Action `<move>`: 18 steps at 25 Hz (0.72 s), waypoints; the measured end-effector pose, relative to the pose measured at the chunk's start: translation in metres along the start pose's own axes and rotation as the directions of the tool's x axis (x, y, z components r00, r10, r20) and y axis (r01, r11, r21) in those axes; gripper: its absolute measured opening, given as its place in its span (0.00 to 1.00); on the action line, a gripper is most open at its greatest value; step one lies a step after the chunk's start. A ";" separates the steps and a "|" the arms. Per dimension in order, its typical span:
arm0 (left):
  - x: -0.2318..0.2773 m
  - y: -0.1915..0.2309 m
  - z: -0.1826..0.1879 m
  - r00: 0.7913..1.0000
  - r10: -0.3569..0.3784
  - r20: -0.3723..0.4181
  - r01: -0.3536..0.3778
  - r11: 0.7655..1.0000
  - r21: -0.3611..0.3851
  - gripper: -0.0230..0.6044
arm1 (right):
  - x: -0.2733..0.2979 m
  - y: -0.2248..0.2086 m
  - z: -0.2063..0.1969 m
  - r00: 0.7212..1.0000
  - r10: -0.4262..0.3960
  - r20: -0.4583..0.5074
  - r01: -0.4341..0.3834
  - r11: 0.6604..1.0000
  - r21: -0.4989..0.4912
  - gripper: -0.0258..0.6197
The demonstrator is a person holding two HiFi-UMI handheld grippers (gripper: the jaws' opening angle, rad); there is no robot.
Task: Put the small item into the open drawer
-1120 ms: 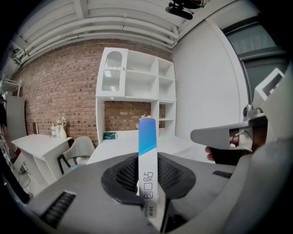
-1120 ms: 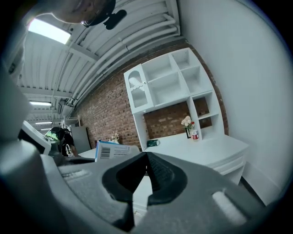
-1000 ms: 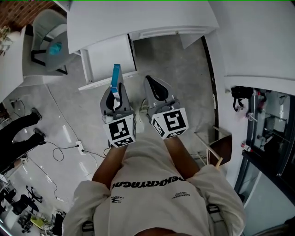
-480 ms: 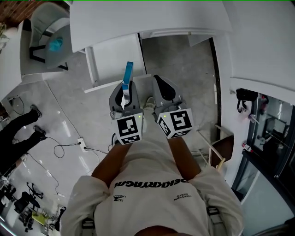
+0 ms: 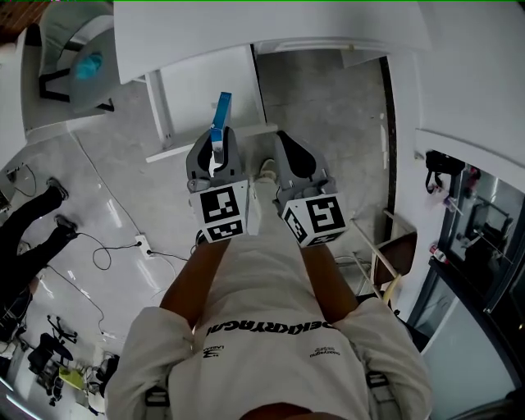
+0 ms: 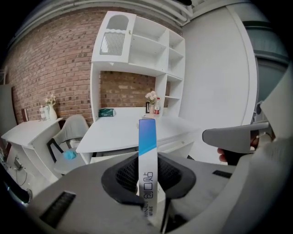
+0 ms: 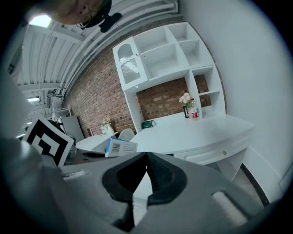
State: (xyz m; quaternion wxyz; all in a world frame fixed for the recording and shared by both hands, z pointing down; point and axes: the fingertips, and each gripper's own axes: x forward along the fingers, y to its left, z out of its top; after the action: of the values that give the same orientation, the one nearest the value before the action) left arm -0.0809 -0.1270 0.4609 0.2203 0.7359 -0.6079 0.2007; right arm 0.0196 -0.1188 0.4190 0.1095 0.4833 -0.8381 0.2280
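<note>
A flat blue-and-white box (image 5: 220, 113) stands upright between the jaws of my left gripper (image 5: 216, 138), which is shut on it. In the left gripper view the box (image 6: 148, 151) rises out of the left gripper (image 6: 149, 160) and hides part of the white desk (image 6: 119, 130). The open white drawer (image 5: 209, 94) juts out from under the desk (image 5: 271, 25), just beyond the box's tip. My right gripper (image 5: 287, 139) hangs beside the left one, shut and empty. In the right gripper view, the tips of that gripper (image 7: 146, 155) meet, and the box (image 7: 120, 147) shows at the left.
A grey chair (image 5: 74, 49) with a teal thing on its seat stands left of the desk. A person's legs (image 5: 33, 234) and cables (image 5: 123, 246) are on the floor at the left. A wooden chair (image 5: 392, 262) stands at the right. A shelf unit (image 6: 137, 50) rises behind the desk.
Both grippers have sunk and moved forward toward the drawer. The box's tip now reaches over the drawer's front edge. Both grips are unchanged.
</note>
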 end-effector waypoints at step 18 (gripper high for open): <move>0.068 0.028 -0.041 0.986 -0.035 -0.162 0.045 0.997 0.060 0.15 | 0.052 -0.012 -0.039 0.995 -0.004 -0.096 0.008 0.999 0.035 0.04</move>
State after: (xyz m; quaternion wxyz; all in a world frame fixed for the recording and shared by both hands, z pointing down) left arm -0.0978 -0.1628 0.5350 0.2494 0.7359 -0.5666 0.2742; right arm 0.0021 -0.1446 0.4778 0.1418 0.4762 -0.8262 0.2657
